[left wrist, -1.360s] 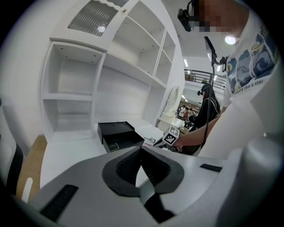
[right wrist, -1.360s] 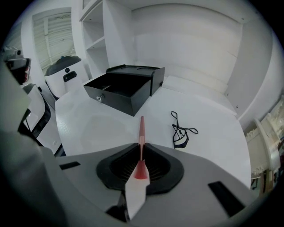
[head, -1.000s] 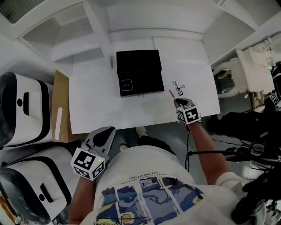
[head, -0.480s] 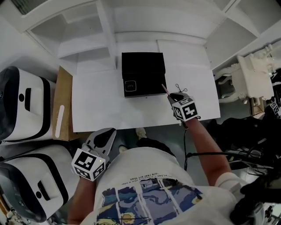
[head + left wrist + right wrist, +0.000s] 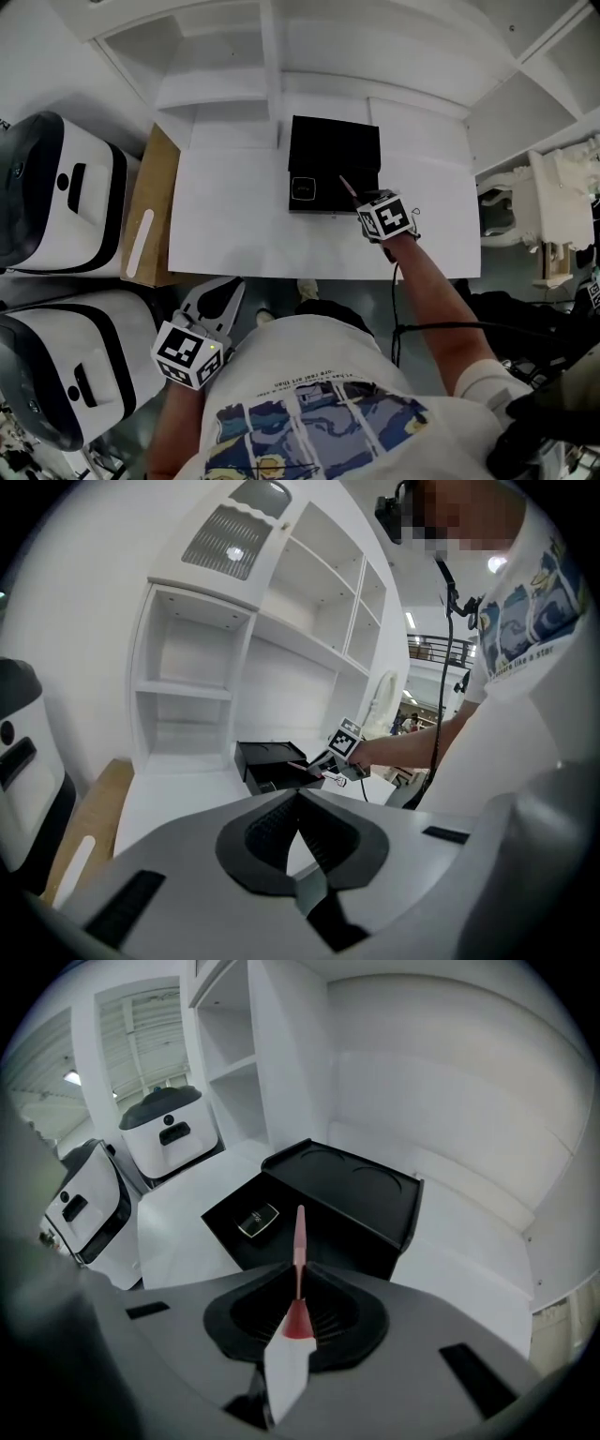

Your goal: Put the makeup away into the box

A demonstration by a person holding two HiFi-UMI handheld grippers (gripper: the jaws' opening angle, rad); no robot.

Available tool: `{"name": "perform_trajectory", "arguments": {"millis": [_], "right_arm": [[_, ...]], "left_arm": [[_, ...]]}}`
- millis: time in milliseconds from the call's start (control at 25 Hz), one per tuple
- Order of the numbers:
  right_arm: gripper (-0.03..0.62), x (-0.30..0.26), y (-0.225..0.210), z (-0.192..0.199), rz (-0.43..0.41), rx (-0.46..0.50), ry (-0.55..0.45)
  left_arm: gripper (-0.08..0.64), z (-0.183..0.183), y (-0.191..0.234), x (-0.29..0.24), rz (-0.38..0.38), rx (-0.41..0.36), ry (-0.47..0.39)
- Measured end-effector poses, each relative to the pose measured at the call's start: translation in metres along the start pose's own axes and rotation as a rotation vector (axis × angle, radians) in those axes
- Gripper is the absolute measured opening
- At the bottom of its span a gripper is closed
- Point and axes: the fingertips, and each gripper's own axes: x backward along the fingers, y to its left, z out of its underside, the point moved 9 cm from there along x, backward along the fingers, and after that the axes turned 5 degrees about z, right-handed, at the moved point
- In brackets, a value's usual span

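Note:
A black makeup box (image 5: 334, 155) stands open on the white table (image 5: 234, 234), with a small dark compact (image 5: 302, 188) lying in its front left part. My right gripper (image 5: 362, 201) is at the box's front right corner, shut on a slim pink makeup stick (image 5: 347, 186) whose tip reaches over the box. In the right gripper view the stick (image 5: 299, 1232) points from the gripper (image 5: 298, 1274) toward the box (image 5: 347, 1204) and compact (image 5: 256, 1221). The left gripper (image 5: 217, 292) hangs off the table's near edge; its jaws meet at the tips (image 5: 298, 793) with nothing between them.
Two white and black machines (image 5: 52, 187) (image 5: 56, 370) stand at the left. A brown board (image 5: 150, 216) with a white strip leans beside the table. White shelving (image 5: 281, 56) rises behind the box. An ornate white object (image 5: 553, 211) and cables (image 5: 441, 328) are at the right.
My right gripper has carried the pink stick leftward from the table's right part to the box's front right corner. The left gripper has stayed near the table's front edge.

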Motion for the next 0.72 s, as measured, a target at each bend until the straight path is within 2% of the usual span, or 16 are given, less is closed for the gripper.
{"name": "perform_trajectory", "arguments": {"millis": [280,720], "right_arm": [[0.063,-0.037,0.004,-0.023,-0.025,0.043,0.071],[0.063,-0.078,0.008,-0.031,-0.058,0.047,0.146]], "left_arm": [[0.014,0.004,0.004,0.009,-0.073,0.036,-0.016],[0.014,0.009,0.006,0.017,-0.151,0.086,-0.017]]}}
